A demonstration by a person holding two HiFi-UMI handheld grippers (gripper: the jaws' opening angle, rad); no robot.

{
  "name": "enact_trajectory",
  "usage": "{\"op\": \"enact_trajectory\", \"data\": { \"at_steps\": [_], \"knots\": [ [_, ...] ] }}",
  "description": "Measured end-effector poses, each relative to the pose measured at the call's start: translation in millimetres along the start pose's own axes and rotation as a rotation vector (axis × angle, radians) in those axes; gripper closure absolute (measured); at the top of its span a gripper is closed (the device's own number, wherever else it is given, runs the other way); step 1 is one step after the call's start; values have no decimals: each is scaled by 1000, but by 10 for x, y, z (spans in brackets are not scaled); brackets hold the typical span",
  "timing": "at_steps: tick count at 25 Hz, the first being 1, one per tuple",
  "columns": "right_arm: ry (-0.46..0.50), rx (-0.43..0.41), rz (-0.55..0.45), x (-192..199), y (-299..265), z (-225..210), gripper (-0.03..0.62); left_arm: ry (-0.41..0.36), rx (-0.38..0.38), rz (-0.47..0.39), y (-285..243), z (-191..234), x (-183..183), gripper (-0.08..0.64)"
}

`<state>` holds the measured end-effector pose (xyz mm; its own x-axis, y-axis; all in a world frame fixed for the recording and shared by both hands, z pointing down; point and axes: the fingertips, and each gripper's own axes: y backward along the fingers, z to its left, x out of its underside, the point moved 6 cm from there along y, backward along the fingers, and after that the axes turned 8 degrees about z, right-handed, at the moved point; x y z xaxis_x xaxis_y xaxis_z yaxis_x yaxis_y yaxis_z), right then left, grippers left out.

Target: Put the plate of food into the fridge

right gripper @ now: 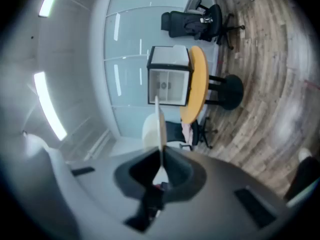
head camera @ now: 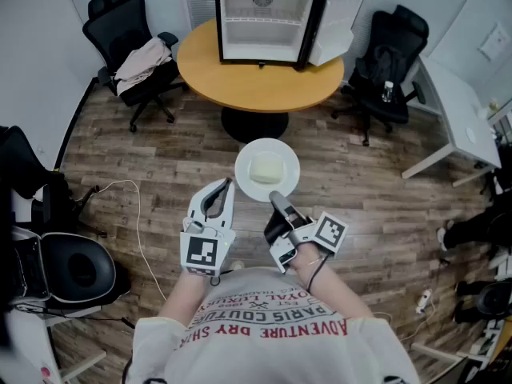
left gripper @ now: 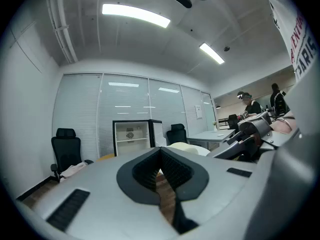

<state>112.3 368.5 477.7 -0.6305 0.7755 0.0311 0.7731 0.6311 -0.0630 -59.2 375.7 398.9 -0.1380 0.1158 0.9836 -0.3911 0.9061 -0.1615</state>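
A white plate (head camera: 245,176) carrying a pale block of food (head camera: 266,169) hangs above the wood floor in front of me. My right gripper (head camera: 275,198) is shut on the plate's near rim. In the right gripper view the plate (right gripper: 161,126) stands edge-on between the jaws, with the food (right gripper: 149,132) on its left side. My left gripper (head camera: 226,186) sits just left of the plate, shut and empty; its jaw tips (left gripper: 161,151) meet. The small fridge (head camera: 264,21) stands open on the round orange table (head camera: 240,82) ahead, its door (head camera: 336,26) swung right. The fridge (left gripper: 131,138) looks bare inside.
A black chair (head camera: 132,50) draped with clothes stands left of the table, another black chair (head camera: 390,58) to its right. A white desk (head camera: 456,118) is at the far right. A cable (head camera: 138,210) trails over the floor, and a black seat (head camera: 72,269) is near left.
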Motion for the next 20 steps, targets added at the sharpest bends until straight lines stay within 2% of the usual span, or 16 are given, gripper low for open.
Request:
{"op": "enact_trajectory", "data": {
  "at_steps": [3, 7, 20],
  "knots": [
    [-1, 3, 1, -13, -65, 10, 555, -22, 7, -2, -35, 72, -10, 534],
    [-4, 4, -8, 13, -173, 29, 554, 14, 18, -14, -51, 169, -21, 534],
    [-21, 8, -80, 220, -515, 53, 555, 22, 71, -2, -20, 643, 85, 534]
  ]
}}
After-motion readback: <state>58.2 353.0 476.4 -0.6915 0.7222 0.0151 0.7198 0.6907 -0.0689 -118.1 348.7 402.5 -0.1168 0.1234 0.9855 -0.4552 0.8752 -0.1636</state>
